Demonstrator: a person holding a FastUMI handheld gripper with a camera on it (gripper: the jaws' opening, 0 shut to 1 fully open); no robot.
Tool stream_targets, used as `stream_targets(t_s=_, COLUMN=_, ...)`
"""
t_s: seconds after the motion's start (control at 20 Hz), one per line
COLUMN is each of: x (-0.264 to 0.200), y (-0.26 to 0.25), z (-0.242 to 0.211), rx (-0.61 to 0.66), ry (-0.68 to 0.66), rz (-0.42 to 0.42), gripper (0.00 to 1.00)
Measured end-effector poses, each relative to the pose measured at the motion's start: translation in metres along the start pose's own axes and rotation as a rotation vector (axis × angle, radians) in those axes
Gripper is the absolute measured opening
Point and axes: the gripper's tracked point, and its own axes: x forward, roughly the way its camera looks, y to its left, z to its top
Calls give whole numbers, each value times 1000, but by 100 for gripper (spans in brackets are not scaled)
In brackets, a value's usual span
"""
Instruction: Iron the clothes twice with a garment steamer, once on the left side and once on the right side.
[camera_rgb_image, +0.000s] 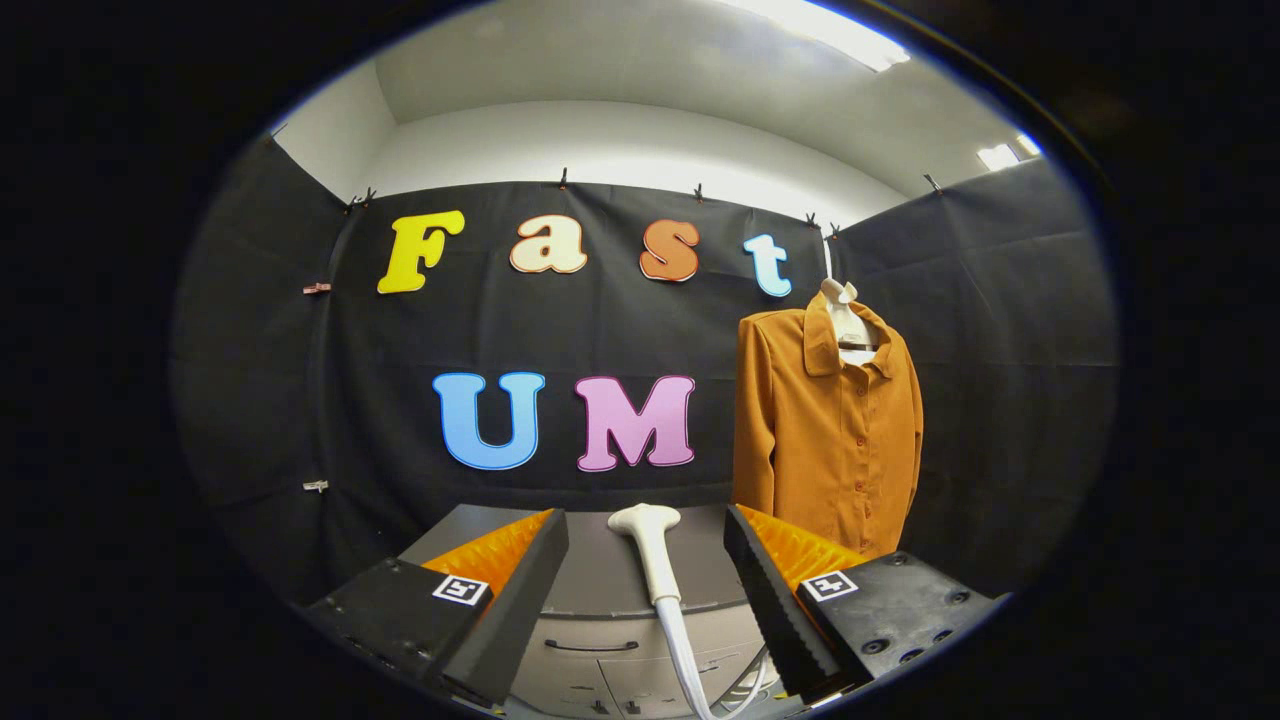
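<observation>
Gripper (645, 580) sits nearest, fingers spread wide, nothing held. Each finger carries a small square marker tag on its top face.

Steamer head (650, 550) lies in the gap between the two fingers, untouched by either. It rests on a grey cabinet top (600, 570), broad nozzle end pointing away from the camera. Handle runs back toward the camera and tapers into a pale hose (690, 670) that curves down between the fingers. A second cable loops just beside the hose, near the right finger; can't tell where it ends.

Cabinet front shows a drawer (590, 645) with a dark bar handle, directly below the steamer.

Shirt (825, 440) hangs beyond the right finger, well apart from the steamer head. It is a long-sleeved, rust-orange button-up with a collar, hung on a pale hanger (845, 320) against the black booth wall (250, 400). Front faces the camera, buttoned, sleeves hanging straight down both sides. Its lower hem drops behind the right finger.

Small clips (316, 288) pin the wall cloth along its top edge and its left seam. White ceiling with light panels sits above the cloth.
</observation>
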Motion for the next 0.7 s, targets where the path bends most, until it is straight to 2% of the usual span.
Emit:
stream_targets(t_s=0.3, x=31, y=4, z=-19, rx=-10, ry=51, rz=16, gripper=98)
stream_targets(t_s=0.7, x=129, y=-7, z=-65, rx=-2, ry=160, rz=68, gripper=98)
